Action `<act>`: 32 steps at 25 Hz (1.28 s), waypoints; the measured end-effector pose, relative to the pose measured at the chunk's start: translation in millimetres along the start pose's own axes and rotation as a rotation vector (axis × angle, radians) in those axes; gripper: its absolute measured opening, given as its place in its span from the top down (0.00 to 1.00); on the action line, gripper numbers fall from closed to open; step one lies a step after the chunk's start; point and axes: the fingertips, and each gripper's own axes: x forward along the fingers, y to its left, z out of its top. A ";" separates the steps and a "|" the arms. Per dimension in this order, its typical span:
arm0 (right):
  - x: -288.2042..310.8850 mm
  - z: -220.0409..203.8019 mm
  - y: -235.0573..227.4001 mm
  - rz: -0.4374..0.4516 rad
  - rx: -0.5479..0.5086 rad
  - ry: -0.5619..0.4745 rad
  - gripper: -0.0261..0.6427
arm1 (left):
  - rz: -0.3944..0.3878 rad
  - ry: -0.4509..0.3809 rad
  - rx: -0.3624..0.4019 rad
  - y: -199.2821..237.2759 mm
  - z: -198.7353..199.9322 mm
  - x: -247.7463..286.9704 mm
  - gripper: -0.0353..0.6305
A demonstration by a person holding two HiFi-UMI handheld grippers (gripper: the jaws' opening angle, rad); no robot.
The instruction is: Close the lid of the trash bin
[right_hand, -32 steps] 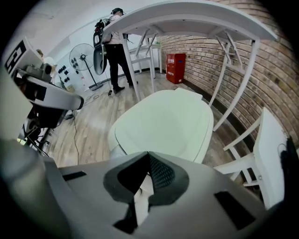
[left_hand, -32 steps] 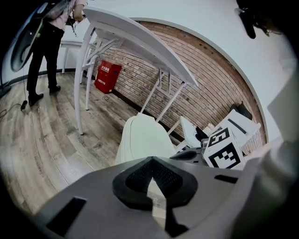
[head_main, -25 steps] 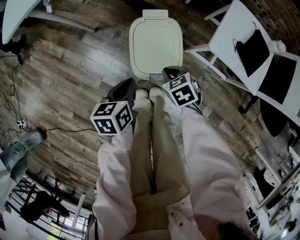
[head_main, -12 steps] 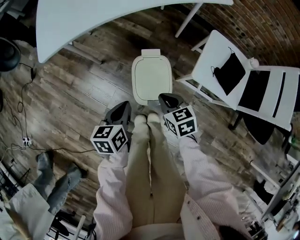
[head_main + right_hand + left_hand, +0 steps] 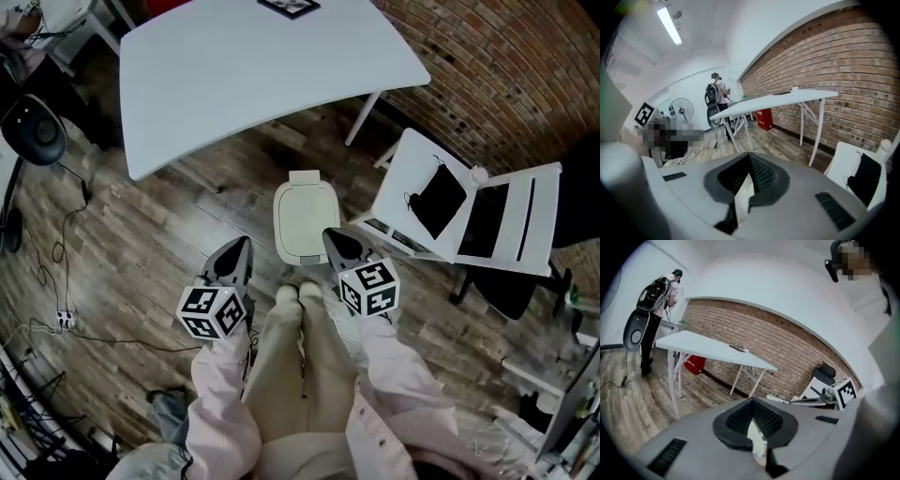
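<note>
room: wood-plank floor, white table on the far side, brick wall along the floor's right edge, white folding chair in front of the wall.
trash bin: white trash bin stands on the floor between the table's near edge and the person's shoes, just beside the chair.
lid: lies flat on the rim, with no gap visible from above. The hinge tab is at the far edge. Reads as closed (task looks done).
left gripper: left gripper has its jaws together with nothing between them. It hangs near-left of the bin, clear of it.
right gripper: right gripper also has its jaws pressed together and is empty. It hangs near-right of the bin, not touching it.
handling: probably thin moulded plastic, so light, stiff and smooth. The lid should swing freely on the hinge.
hold point: if it needs reseating, press down on the near edge opposite the hinge. No pinch needed.
risk: a light bin may skid on the planks under a sideways push.
</note>
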 end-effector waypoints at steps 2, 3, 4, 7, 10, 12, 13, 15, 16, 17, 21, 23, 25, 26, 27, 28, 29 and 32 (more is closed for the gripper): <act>-7.6 19.3 -0.2 -0.008 0.002 -0.037 0.95 | -0.011 -0.032 0.018 -4.2 19.4 -4.8 0.96; -11.6 28.0 -0.1 -0.013 0.003 -0.053 0.95 | -0.017 -0.045 0.020 -6.1 28.2 -7.2 0.96; -15.9 36.1 0.4 -0.016 0.004 -0.067 0.95 | -0.022 -0.057 0.021 -7.9 36.5 -9.8 0.96; -29.4 58.6 3.3 -0.020 0.013 -0.111 0.95 | -0.034 -0.089 0.039 -14.7 60.9 -18.6 0.96; -41.2 80.6 6.3 -0.020 0.011 -0.157 0.95 | -0.046 -0.133 0.062 -24.2 84.2 -27.7 0.96; -47.7 96.1 8.7 -0.015 0.003 -0.189 0.95 | -0.050 -0.163 0.075 -30.2 98.8 -33.2 0.96; -50.9 103.7 10.3 -0.010 -0.004 -0.205 0.95 | -0.051 -0.175 0.080 -32.5 105.4 -35.9 0.96; -58.1 117.9 14.2 -0.003 -0.026 -0.233 0.95 | -0.052 -0.195 0.087 -36.5 117.7 -42.0 0.96; -62.3 124.0 16.4 0.000 -0.035 -0.245 0.95 | -0.053 -0.205 0.092 -38.4 123.4 -45.7 0.96; -66.6 129.5 18.5 0.003 -0.041 -0.257 0.95 | -0.052 -0.215 0.098 -40.2 128.9 -49.9 0.96; -81.0 154.0 18.2 0.007 -0.041 -0.319 0.95 | -0.051 -0.268 0.128 -46.4 152.4 -60.0 0.96; -86.8 167.3 17.5 0.005 -0.043 -0.352 0.95 | -0.050 -0.292 0.145 -49.1 163.7 -64.3 0.96; -93.6 178.2 17.8 0.002 -0.043 -0.379 0.95 | -0.048 -0.306 0.168 -52.1 172.9 -69.2 0.96; -96.9 183.4 17.6 -0.001 -0.045 -0.392 0.95 | -0.048 -0.312 0.182 -53.7 177.2 -71.5 0.96; -99.7 188.3 17.2 -0.006 -0.050 -0.404 0.95 | -0.047 -0.317 0.197 -55.1 181.4 -73.8 0.96; -102.2 192.8 16.7 -0.012 -0.057 -0.414 0.95 | -0.044 -0.323 0.215 -56.5 185.2 -76.4 0.96; -104.9 196.6 16.2 -0.016 -0.062 -0.425 0.95 | -0.039 -0.328 0.235 -58.2 188.5 -79.4 0.96; -116.3 207.4 14.9 -0.029 -0.072 -0.461 0.95 | -0.032 -0.346 0.284 -64.7 197.6 -87.1 0.96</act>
